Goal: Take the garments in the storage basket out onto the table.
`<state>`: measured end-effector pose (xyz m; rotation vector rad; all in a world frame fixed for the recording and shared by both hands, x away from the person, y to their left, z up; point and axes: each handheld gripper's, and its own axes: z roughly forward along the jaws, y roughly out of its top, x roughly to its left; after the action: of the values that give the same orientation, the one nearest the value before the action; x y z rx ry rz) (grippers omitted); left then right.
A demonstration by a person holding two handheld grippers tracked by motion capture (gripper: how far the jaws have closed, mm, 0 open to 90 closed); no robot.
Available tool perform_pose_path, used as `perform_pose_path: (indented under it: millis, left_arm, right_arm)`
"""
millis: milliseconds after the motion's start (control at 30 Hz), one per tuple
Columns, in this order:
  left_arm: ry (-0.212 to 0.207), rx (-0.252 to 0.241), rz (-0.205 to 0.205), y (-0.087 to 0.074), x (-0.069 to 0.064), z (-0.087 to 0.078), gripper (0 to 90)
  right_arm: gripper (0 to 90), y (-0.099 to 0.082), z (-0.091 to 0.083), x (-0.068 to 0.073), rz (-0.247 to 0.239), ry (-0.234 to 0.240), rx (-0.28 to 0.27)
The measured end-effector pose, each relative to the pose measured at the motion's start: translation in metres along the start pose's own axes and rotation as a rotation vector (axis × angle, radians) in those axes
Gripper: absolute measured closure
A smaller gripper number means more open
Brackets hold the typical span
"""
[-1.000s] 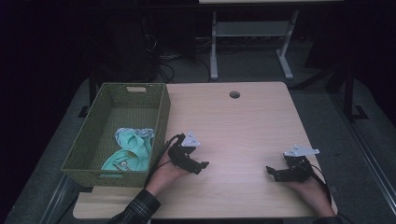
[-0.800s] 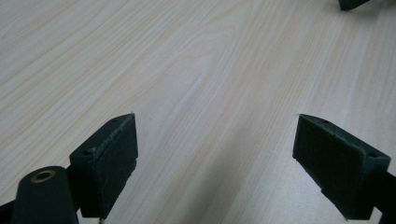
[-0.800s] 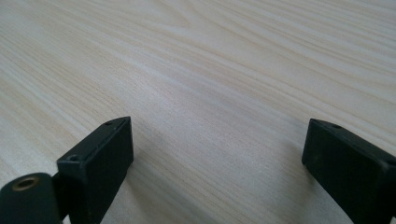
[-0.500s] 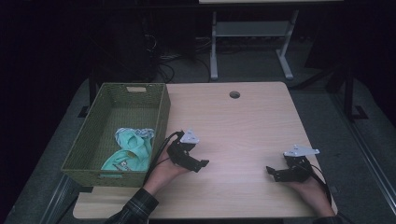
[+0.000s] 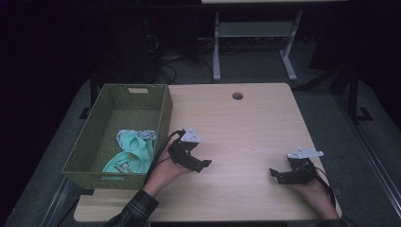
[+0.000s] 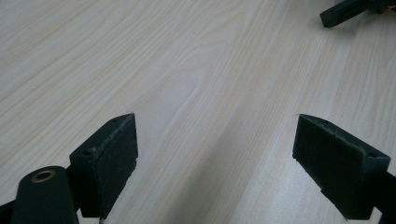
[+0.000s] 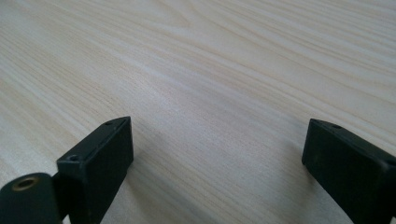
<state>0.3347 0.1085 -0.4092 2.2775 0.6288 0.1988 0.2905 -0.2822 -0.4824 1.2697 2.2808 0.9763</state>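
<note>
The mint-green cloth (image 5: pixel 130 151) is seen crumpled in the basket (image 5: pixel 90 146), left of the left gripper (image 5: pixel 201 165); both it and the right gripper (image 5: pixel 276 176) are held wide apart, empty.

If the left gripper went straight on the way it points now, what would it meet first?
Probably the right gripper. The left gripper, jaws open, points across the bare table toward it, and a dark jaw tip lies ahead, off to one side, so it might pass by.

The high view is dim with dark surroundings; both gripper views are bright, evenly lit, softly shadowed.
</note>
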Motion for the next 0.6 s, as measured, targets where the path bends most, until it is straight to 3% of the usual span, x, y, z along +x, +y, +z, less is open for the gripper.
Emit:
perform_pose_path:
  millis: [600]
  left_arm:
    - [-0.041,-0.037,-0.009,0.013,0.004,-0.013,13.4]
  right_arm:
    - [8.6,0.000,0.000,0.000,0.001,0.000,0.000]
